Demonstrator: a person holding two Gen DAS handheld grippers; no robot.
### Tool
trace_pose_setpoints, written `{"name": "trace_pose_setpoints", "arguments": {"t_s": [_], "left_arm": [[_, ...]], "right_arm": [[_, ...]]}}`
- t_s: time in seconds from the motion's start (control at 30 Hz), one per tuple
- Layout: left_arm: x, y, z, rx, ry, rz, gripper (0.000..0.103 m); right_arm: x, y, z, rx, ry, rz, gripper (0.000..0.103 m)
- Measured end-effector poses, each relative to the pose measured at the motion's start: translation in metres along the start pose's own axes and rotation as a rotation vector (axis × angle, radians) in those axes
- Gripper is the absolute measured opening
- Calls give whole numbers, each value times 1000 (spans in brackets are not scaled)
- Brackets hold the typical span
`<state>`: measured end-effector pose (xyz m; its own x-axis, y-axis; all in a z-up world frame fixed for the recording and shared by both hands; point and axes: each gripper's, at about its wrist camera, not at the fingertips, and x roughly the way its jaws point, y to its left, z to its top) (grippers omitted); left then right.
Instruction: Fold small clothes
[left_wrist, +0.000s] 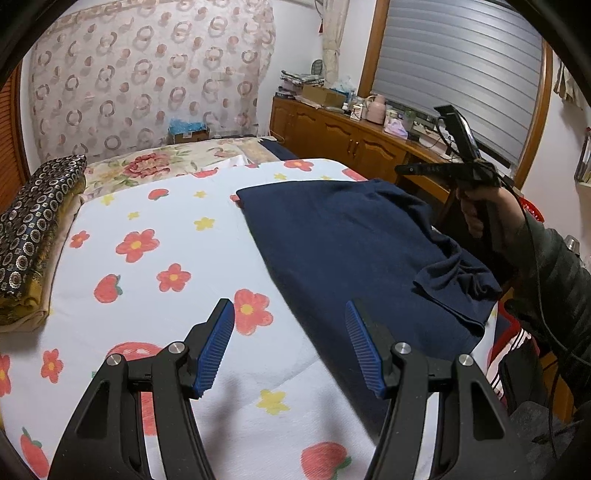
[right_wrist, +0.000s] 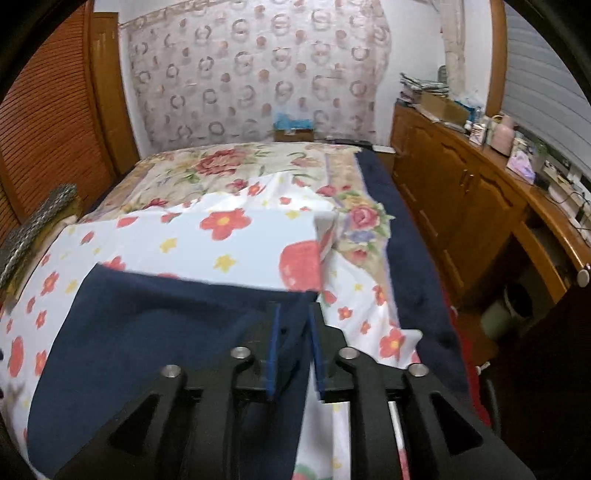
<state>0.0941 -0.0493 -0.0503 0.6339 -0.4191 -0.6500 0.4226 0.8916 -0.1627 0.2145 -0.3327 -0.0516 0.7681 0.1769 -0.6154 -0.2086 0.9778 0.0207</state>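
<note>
The navy garment (left_wrist: 351, 240) lies lengthwise, right of the empty, open left claw (left_wrist: 291, 347); the right claw (right_wrist: 293, 354), nearer, stands narrowly parted, gripping nothing.

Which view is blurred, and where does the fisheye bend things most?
Right wrist view: motion-smeared, soft edges on the navy blue cloth garment and white flower-print bedsheet. Left wrist view: sharp; left gripper casts a soft shadow on the sheet. Both views: black corners, wooden window frame bowed near the rim.

A home bedroom: bed (left_wrist: 155, 229), wooden dresser (left_wrist: 332, 136), curtain (left_wrist: 147, 74).
</note>
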Motion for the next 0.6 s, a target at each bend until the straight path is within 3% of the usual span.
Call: {"name": "trace_pose_setpoints", "arguments": {"t_s": [0.07,0.37,0.6], "left_arm": [[1,-2,0,2,0,-3,63],[12,-14,-2,18,34,-15,63],[17,-21,-5,22,46,-23,63]], "right_arm": [[-2,2,-2,-17,10,40,43],[0,-19,-14,15,117,175,44],[12,-27,2,12,133,139,44]]}}
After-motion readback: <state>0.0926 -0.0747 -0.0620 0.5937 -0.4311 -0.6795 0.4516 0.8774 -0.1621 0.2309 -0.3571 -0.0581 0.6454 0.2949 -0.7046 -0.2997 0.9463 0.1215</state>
